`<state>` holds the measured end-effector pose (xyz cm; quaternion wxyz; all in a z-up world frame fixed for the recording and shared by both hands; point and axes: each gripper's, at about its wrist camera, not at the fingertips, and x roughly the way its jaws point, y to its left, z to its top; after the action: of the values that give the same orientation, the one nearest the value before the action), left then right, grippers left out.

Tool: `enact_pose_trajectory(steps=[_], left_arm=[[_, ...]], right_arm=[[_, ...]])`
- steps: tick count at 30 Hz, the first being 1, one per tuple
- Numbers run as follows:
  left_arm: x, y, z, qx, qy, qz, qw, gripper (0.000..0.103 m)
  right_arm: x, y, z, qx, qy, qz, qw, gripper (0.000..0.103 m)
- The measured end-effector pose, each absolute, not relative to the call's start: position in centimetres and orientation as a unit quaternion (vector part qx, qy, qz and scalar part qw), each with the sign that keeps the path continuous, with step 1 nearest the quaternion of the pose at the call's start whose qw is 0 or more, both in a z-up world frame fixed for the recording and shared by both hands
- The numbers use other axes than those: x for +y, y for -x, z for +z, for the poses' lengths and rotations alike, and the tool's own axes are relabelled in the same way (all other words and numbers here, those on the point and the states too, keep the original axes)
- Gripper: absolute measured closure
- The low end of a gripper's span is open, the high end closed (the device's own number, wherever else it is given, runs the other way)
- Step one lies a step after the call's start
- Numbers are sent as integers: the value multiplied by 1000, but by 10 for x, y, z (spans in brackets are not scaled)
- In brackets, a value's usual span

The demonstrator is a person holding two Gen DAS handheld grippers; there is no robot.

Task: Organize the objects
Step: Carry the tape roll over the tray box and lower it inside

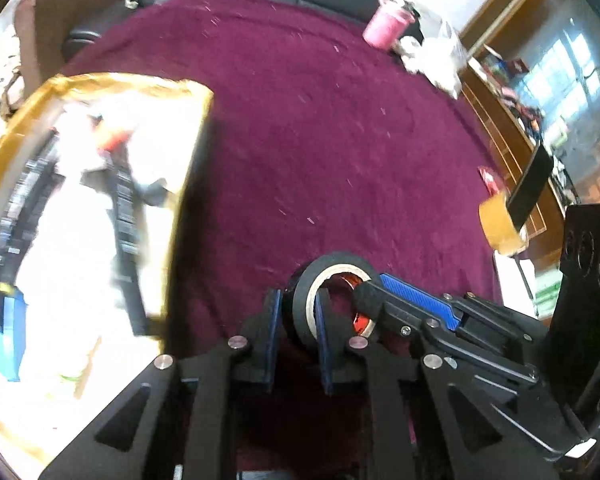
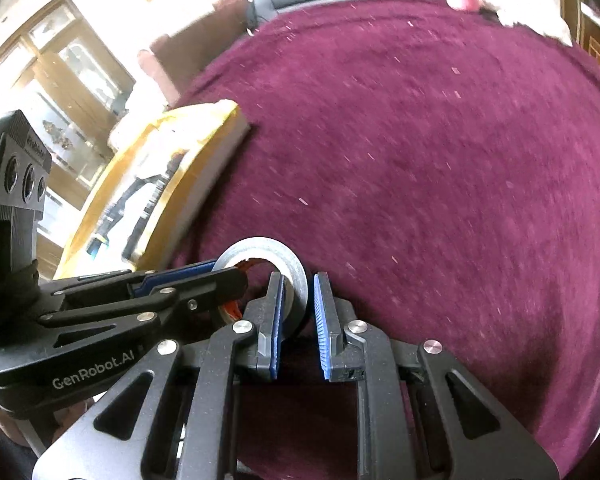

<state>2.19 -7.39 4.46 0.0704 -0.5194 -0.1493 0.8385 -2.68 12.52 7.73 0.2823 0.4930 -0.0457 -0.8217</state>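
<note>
Black tape roll (image 1: 328, 300) stands on edge nearest the left wrist camera, its wall pinched between the blue pads of the left gripper (image 1: 298, 320), one finger inside the core and one outside. From the right side, the right gripper (image 2: 298, 312) meets the same roll: in its own view the jaws are a little apart around the roll's rim, the left pad touching it, the right pad showing a gap, so whether it truly clamps cannot be told. A shiny orange-red item shows through the core but is too hidden to name. Both sit low over the maroon cloth of the table (image 1: 320, 120). To the left lies a gold-edged box (image 1: 132, 84) holding blurred white and dark things, probably where the roll belongs. Farther right, a tan tape roll (image 1: 500, 228) stands near the table edge; a pink cup (image 1: 386, 26) stands at the far edge. To do this well, one gripper should keep a firm pinch while the other lets go cleanly, then the roll should be carried level over the box rim before release.
</note>
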Motion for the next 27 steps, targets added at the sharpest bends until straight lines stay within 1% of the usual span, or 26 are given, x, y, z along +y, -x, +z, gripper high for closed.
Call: enact_pose_trajectory(steps=[5,12,15,19,27], left_arm=[[-121,-40,66,-174,504,846,30,88],[-193,-59,65,-212,499,840,-23,88],[-210,-58,62,-222,496,839,-38,88],[-230,-51,51,-232,498,834,-52,88],[-241,-40,41,-228,499,834,-65,88]], right_arm=[[84,24,101,-26,-479,-814,327,88],[6,8,110,30,-468,-791,392,88],[-18,11,108,41,-469,-783,407,88],[-39,23,101,35,-486,-767,417,88],[-58,39,85,30,-502,-758,416,88]])
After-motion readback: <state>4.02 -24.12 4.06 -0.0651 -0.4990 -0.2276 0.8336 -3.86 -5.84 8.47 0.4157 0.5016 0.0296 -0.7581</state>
